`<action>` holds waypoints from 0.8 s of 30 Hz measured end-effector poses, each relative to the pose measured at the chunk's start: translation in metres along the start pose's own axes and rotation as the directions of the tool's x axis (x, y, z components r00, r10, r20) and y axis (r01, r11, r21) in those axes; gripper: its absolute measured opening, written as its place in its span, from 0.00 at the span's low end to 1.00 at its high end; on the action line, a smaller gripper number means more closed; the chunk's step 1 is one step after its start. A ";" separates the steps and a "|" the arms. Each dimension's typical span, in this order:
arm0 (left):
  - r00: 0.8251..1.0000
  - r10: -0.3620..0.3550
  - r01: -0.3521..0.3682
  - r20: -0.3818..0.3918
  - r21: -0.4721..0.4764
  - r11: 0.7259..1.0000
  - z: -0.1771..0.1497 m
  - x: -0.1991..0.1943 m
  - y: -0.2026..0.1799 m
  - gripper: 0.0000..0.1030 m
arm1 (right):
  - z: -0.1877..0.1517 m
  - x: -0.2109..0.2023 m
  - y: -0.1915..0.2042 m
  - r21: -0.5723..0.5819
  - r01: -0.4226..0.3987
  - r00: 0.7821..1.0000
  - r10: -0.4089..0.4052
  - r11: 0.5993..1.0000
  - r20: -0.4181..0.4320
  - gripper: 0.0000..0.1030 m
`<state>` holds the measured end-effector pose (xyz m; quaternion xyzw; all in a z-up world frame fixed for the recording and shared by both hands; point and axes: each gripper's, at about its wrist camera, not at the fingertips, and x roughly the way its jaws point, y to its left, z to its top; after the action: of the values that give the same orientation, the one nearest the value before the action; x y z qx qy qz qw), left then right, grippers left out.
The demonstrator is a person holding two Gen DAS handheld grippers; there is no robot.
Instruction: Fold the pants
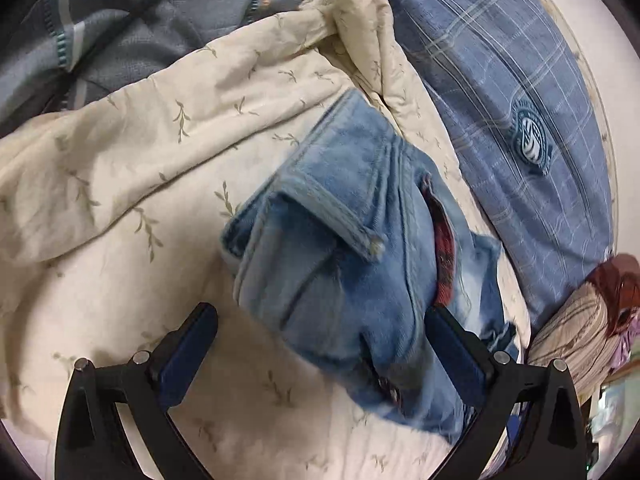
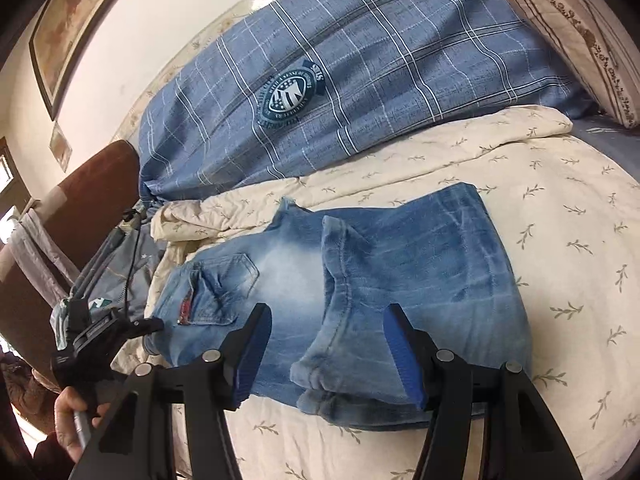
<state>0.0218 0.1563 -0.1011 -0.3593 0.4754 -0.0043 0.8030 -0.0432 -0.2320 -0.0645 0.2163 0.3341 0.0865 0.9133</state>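
A pair of light blue jeans (image 2: 360,292) is laid on a cream bedspread (image 2: 560,240) printed with small olive sprigs. In the right wrist view the jeans are seen already folded over: a leg section with its hem is doubled across the seat, and a flapped back pocket (image 2: 224,284) with a strip of red lining is exposed toward the left. The folded bundle lies in the near middle of the bed.

The right gripper (image 2: 324,354) is held just above the near edge of the bundle, its 2 blue-padded jaws spread apart. Denim is seen between them, but the pads are not pressed on it; the gripper is released.

In the left wrist view the left gripper (image 1: 320,344) is pointed steeply down at the pocket end of the jeans (image 1: 352,248), which appears blurred. Its jaws are spread wide, with the cloth lying between and beyond them and no pad closed on it. The same gripper is seen at the left edge of the right wrist view, carried in a hand (image 2: 74,420).

A blue plaid pillow (image 2: 360,80) with a round crest lies on the far side, just beyond the jeans. A striped floral pillow (image 2: 580,48) is set at the far right. A framed picture (image 2: 60,40) is hung on the wall at far left.
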 end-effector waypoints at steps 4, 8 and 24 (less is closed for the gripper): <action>1.000 -0.028 0.028 -0.004 0.009 1.000 0.005 0.005 -0.005 0.82 | 0.002 -0.001 -0.001 0.007 0.001 1.000 -0.001 1.000 0.008 0.61; 1.000 -0.005 0.005 0.019 0.025 1.000 0.004 0.004 -0.005 0.66 | 0.000 0.003 -0.004 0.045 -0.014 1.000 0.013 0.999 0.002 0.61; 0.992 0.033 -0.039 0.123 0.051 0.998 -0.001 0.003 -0.015 0.42 | 0.004 -0.004 -0.025 0.095 -0.003 1.000 0.002 0.995 0.019 0.61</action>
<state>0.0276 0.1436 -0.0948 -0.3285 0.4315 0.0194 0.8400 -0.0438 -0.2566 -0.0707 0.2609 0.3291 0.0696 0.9049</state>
